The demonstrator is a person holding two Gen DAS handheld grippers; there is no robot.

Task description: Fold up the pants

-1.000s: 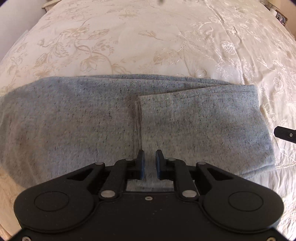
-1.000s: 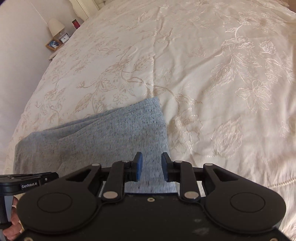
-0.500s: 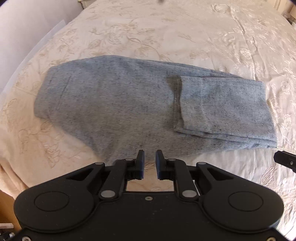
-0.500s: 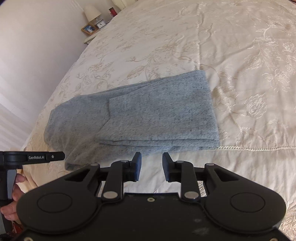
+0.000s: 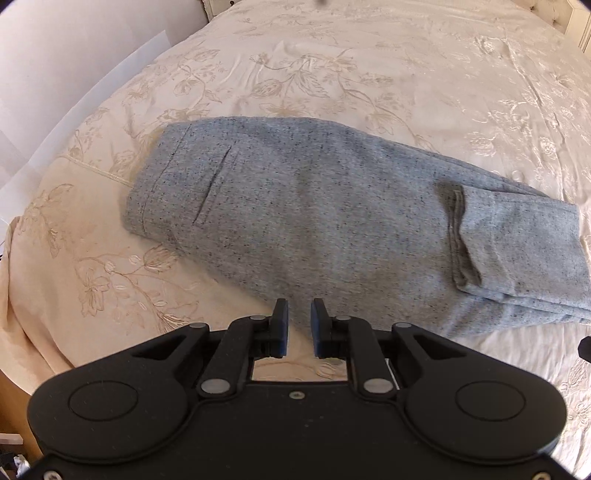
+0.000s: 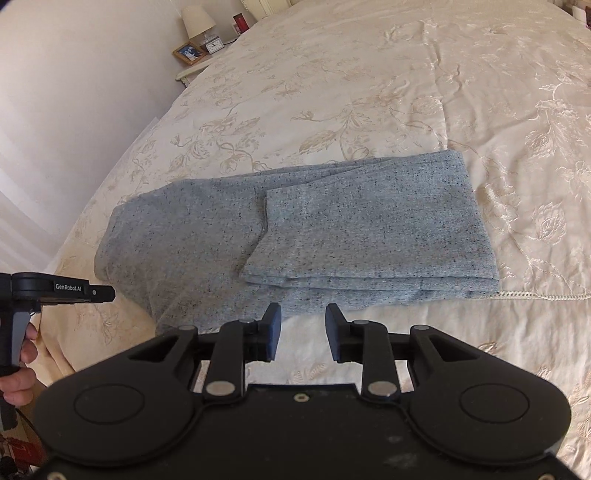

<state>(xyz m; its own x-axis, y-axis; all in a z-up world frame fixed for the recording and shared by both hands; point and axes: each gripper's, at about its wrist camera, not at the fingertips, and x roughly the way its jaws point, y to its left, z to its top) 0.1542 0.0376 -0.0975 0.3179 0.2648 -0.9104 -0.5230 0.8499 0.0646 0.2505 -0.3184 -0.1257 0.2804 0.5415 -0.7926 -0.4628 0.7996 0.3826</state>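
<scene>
Now the grey speckled knit pants (image 5: 332, 221) lie folded on the cream floral-embroidered bedspread (image 5: 369, 74), close to its near edge. Their waistband end, with a slit pocket, points toward the bedspread's left edge, and the leg ends are doubled back on top over the right half, making a thicker stack whose hem edge runs across the fabric.

Both tools hang above the near edge of the bedspread, clear of the cloth. On the left gripper (image 5: 299, 328) the jaws stand a narrow gap apart with nothing between them, just in front of the pants' near edge. On the right gripper (image 6: 303, 336) the jaws are spread wider, also empty, just short of the folded leg stack.

From the right wrist view, a person's hand (image 6: 18, 369) grips the handle of the left tool at the left border. A wooden nightstand (image 6: 195, 66) beyond the bedspread's far left corner carries a cream-shaded lamp (image 6: 198, 22), a framed photo (image 6: 189, 52) and a small clock (image 6: 214, 46).
</scene>
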